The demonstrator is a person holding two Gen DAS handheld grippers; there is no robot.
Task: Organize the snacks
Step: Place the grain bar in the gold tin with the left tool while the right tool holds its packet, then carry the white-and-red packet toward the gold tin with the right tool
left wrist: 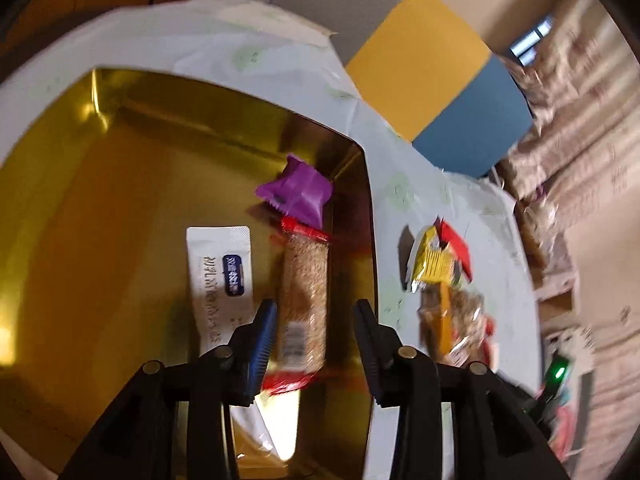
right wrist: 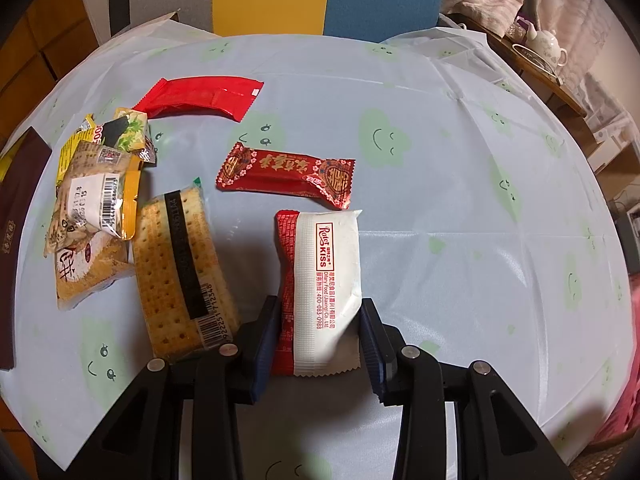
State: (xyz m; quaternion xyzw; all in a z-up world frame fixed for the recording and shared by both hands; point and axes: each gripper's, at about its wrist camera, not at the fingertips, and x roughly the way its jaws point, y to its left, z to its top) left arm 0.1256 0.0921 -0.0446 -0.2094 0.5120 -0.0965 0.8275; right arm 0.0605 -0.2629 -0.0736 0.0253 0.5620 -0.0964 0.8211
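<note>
A grain bar [left wrist: 303, 300] is left in the gold tray [left wrist: 120, 200] between the left gripper's [left wrist: 316, 344] open jaws, while the white-and-red packet [right wrist: 322, 288] on the table [right wrist: 460, 220] is bracketed, not yet visibly squeezed, by the right gripper [right wrist: 318, 344], so closing and lifting are judged next.

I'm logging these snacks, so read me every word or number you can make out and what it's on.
"Rose KISS", "Dilany Food (Jiaxing) Co., Ltd", "400-083-0988": white and red packet between the right gripper fingers.
"9222517712348", roughly: cracker pack barcode.
Red candy wrapper: ornate Chinese characters, unreadable.
White sachet in the gold tray: blurred.
</note>
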